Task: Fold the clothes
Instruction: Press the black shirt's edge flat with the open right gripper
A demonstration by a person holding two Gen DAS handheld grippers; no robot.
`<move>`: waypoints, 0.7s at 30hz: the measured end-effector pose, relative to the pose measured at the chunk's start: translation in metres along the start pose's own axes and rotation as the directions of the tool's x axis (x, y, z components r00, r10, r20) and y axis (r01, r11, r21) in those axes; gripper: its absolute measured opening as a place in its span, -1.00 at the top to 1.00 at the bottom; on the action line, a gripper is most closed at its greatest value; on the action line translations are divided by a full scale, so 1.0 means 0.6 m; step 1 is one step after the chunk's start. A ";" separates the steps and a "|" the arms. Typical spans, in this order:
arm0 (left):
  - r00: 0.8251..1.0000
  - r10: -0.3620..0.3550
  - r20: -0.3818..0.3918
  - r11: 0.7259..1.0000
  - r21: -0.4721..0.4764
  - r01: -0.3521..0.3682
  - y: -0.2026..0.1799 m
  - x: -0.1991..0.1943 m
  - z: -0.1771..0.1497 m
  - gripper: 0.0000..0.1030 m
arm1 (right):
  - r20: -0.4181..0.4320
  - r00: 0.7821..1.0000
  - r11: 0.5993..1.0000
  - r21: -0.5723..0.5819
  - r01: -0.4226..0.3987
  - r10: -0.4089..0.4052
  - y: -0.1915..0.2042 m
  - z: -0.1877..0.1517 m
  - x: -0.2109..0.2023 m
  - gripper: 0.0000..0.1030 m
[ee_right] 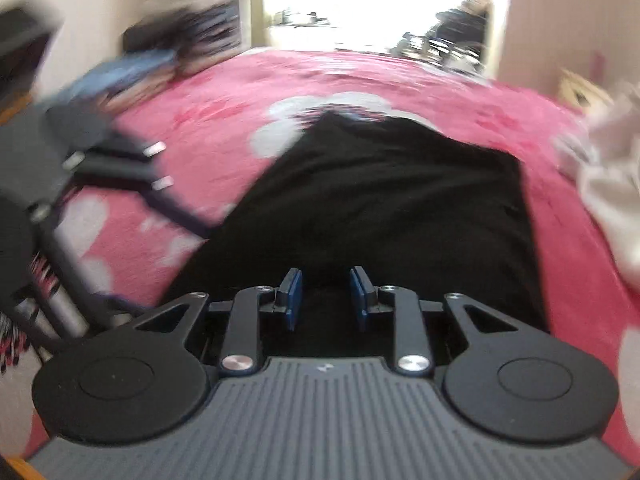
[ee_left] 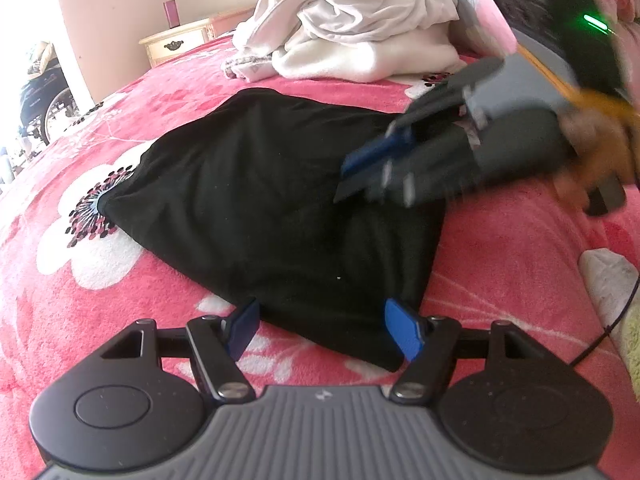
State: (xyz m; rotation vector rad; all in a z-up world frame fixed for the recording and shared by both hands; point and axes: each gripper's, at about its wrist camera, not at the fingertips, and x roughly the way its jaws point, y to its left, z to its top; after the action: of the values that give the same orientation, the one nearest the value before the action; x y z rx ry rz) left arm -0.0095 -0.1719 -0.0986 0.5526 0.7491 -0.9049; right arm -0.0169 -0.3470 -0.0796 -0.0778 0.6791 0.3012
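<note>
At the bottom of the left wrist view, the left gripper has its blue pads spread wide, straddling the near edge of a folded black garment lying mid-frame on a pink floral blanket. Right of centre, the blurred right gripper sits over the garment, its pads parted and empty. In the upper middle lies a pile of white clothes, with a cream nightstand at upper left.

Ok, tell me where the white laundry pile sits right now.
In the left wrist view, the white laundry pile sits at the top centre on the pink bedspread, just beyond the black garment.
</note>
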 end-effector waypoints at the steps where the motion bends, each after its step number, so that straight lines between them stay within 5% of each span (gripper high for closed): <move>1: 1.000 -0.003 0.001 1.000 -0.002 0.003 0.001 0.000 0.000 -0.37 | -0.001 0.998 0.997 0.052 0.059 -0.059 -0.034 0.001 -0.004 0.53; 7: 1.000 -0.014 0.006 1.000 -0.003 0.014 0.004 0.000 -0.003 -0.37 | -0.047 0.949 0.897 0.315 0.309 -0.310 -0.185 0.000 -0.027 0.42; 10: 1.000 -0.016 0.005 1.000 -0.011 0.016 0.006 0.000 -0.004 -0.37 | 0.026 0.969 0.917 0.330 0.223 -0.245 -0.163 0.023 -0.036 0.42; 14: 1.000 -0.019 0.001 1.000 -0.017 0.019 0.007 0.002 -0.003 -0.38 | 0.034 0.999 0.970 0.243 0.022 -0.031 -0.092 0.034 0.007 0.44; 18: 1.000 -0.020 0.001 1.000 -0.022 0.021 0.008 0.003 -0.003 -0.39 | 0.017 0.999 0.952 0.304 0.025 -0.032 -0.138 0.023 0.042 0.56; 21: 1.000 -0.022 0.002 0.999 -0.025 0.022 0.008 0.002 -0.004 -0.39 | 0.008 0.990 0.904 0.409 0.123 -0.139 -0.197 0.031 0.039 0.51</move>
State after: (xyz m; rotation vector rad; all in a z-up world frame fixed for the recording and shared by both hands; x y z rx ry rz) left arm -0.0054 -0.1685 -0.1006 0.5223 0.7649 -0.9152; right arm 0.0470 -0.4509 -0.0830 0.2813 0.6851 0.0257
